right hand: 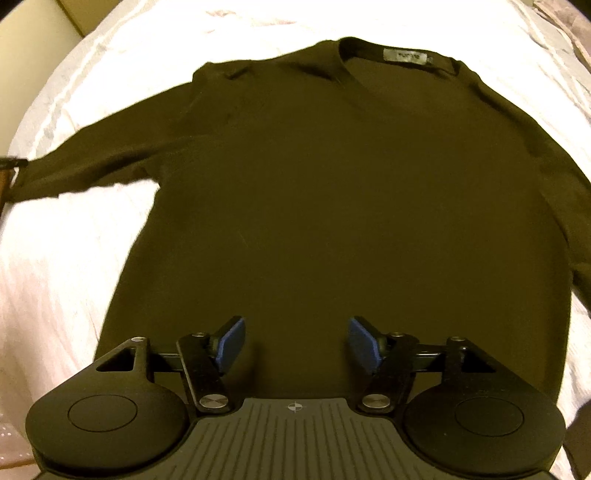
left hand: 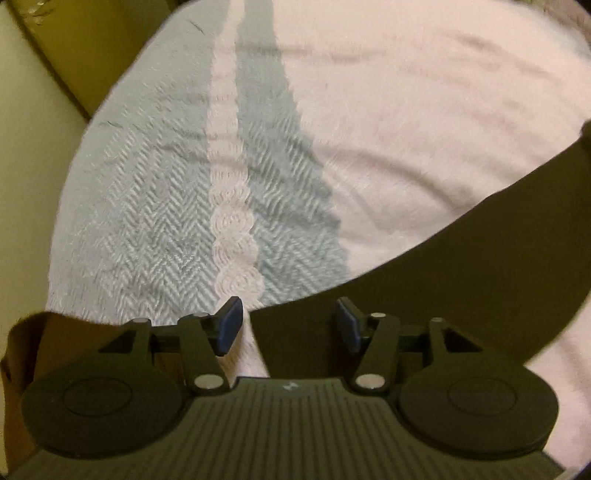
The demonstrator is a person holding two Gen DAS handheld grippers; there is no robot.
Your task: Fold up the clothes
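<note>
A dark long-sleeved sweater point(right hand: 332, 206) lies flat, front up, on a pale bedspread point(right hand: 66, 258). Its collar and grey label point(right hand: 405, 56) point away from me. One sleeve point(right hand: 85, 170) stretches out to the left. My right gripper point(right hand: 298, 343) hovers open over the lower hem, blue pads point(right hand: 232, 343) wide apart, nothing pinched. In the left wrist view the same sleeve point(left hand: 443, 266) runs from the right edge down under my left gripper point(left hand: 290, 326). That gripper's jaws stand apart above the cuff end, and its pads point(left hand: 231, 325) do not press on the cloth.
The bedspread has a blue herringbone band point(left hand: 147, 206) with a pale wavy stripe point(left hand: 229, 221). An olive-brown box point(left hand: 92, 48) and a cream surface point(left hand: 22, 147) lie beyond the bed's left edge. Crumpled fabric point(right hand: 569, 22) sits at the far right corner.
</note>
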